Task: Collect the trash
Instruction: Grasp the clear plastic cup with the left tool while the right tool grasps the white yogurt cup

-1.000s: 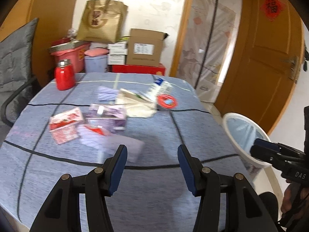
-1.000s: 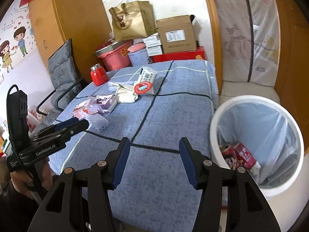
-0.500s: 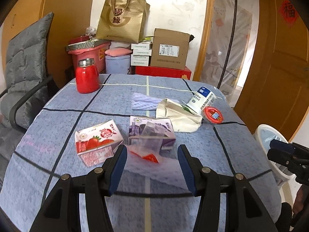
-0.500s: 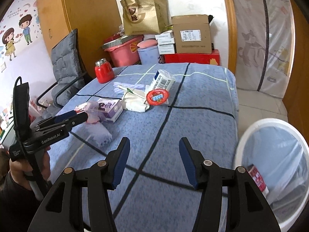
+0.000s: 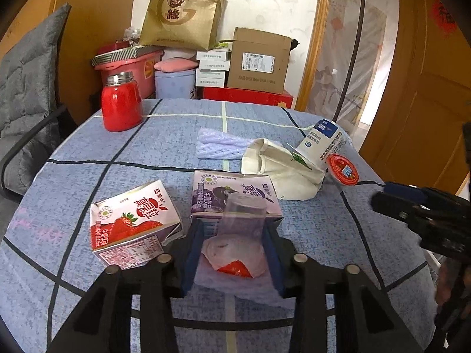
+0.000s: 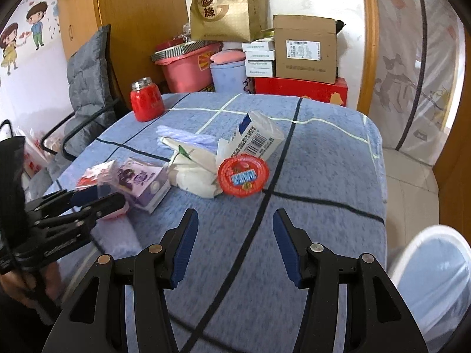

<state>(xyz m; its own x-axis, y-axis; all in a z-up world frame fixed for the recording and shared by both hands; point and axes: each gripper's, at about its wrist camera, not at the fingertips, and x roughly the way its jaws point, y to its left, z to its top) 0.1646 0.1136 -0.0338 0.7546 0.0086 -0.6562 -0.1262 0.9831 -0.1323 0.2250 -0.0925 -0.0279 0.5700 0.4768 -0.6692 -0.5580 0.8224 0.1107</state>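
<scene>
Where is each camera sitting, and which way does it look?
Left wrist view: sits on the left tongs, looking across the blue checked tablecloth at a clear crumpled plastic cup between its fingers; the right tongs poke in at the right.
Right wrist view: sits on the open right tongs, looking over the table toward the round red foil lid; the left tongs show at the left.
Both see the red jar, cartons and gold paper bag.

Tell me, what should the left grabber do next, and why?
Probably squeeze shut. The left gripper is open with its blue pads either side of the clear, crumpled plastic cup on the blue checked tablecloth, so closing looks enough to grab it for the white bin.
</scene>
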